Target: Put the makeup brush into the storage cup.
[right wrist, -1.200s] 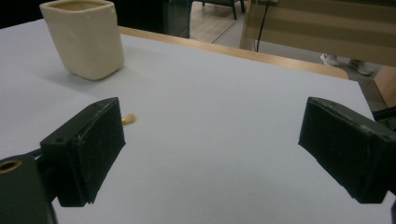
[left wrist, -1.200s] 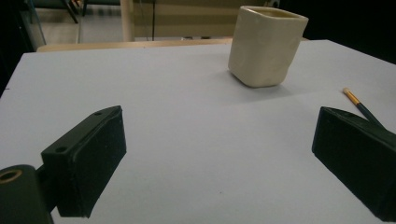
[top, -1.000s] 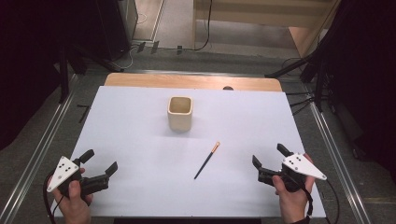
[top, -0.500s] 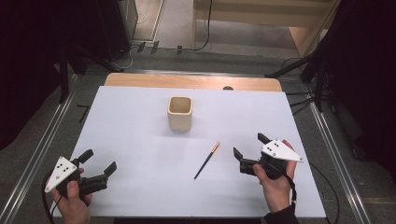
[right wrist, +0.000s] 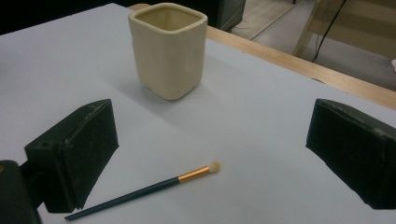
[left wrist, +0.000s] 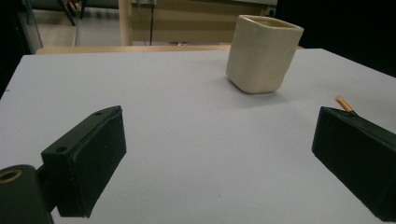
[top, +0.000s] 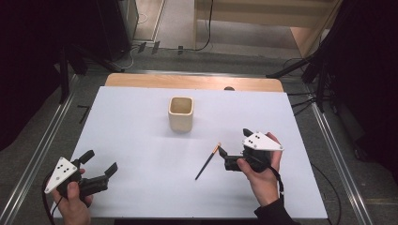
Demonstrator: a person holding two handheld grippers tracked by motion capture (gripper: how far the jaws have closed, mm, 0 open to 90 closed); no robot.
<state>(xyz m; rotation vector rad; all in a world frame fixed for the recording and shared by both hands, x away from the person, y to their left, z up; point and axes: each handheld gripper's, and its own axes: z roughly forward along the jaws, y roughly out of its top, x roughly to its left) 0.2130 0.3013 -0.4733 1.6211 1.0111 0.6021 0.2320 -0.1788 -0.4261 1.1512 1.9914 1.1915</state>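
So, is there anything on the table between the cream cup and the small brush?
No. In the right gripper view, the stretch between the cream cup and the brush is bare white table; the high view shows the same.

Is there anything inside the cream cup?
In the right gripper view the cream cup stands upright and shows a bare upper inner wall, with nothing sticking out. Its bottom is hidden by the rim. The brush lies on the table.
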